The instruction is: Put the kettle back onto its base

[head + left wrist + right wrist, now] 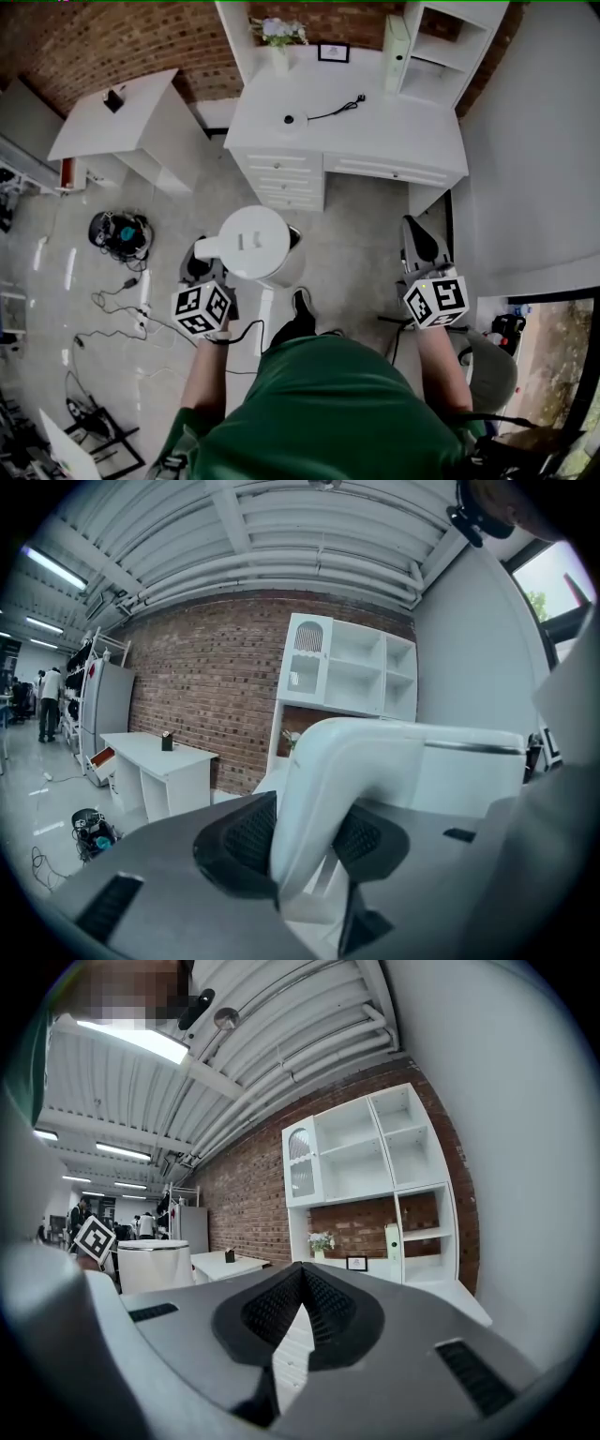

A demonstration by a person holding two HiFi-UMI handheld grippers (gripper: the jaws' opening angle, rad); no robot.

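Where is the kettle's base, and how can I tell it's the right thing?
Look at the big white desk against the brick wall. On its top, left of the middle, lies the base, a small flat white disc. Unlike the flowers and the picture frame behind it, it has a dark middle and a black cord trailing to the right.

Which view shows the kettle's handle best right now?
The left gripper view: the handle fills it, clamped between the left gripper's jaws. The head view shows the kettle from above, its handle foreshortened. The right gripper view shows only its body.
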